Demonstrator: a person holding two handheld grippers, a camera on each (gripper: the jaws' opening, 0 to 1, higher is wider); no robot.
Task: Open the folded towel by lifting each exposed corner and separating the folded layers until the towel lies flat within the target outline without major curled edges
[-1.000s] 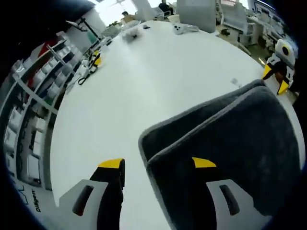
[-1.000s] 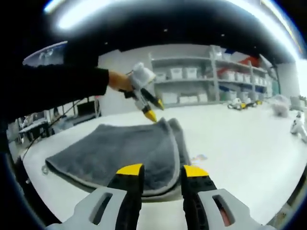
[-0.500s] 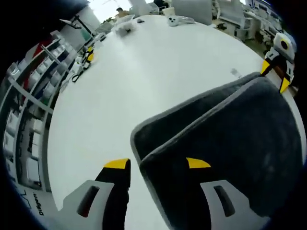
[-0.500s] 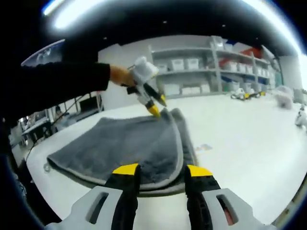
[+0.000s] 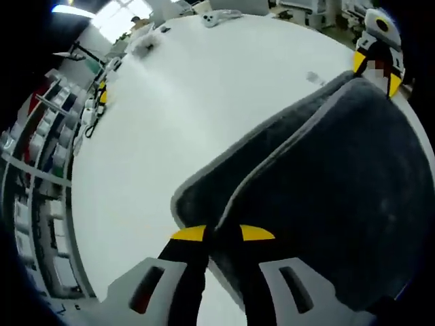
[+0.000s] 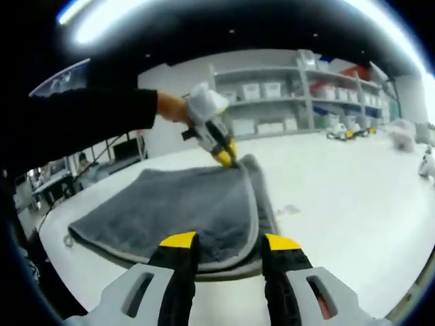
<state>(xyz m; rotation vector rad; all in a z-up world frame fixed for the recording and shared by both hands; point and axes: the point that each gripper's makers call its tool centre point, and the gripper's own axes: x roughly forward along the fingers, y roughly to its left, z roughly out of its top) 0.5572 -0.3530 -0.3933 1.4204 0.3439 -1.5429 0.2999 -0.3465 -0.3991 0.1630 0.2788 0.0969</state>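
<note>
Pinching 1 folded grey towel corner, the left gripper is clamped; the right gripper hovers apart.

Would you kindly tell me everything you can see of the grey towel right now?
The towel is dark grey and plush, with a paler stitched border. It lies folded in layers on the white table, the upper layer set back so a strip of the lower one shows along one side. Its corners are rounded. The left gripper has its yellow-tipped jaws pinched on the upper layer's corner. The right gripper hovers open over the opposite end, jaws either side of the hem; contact there cannot be told.
</note>
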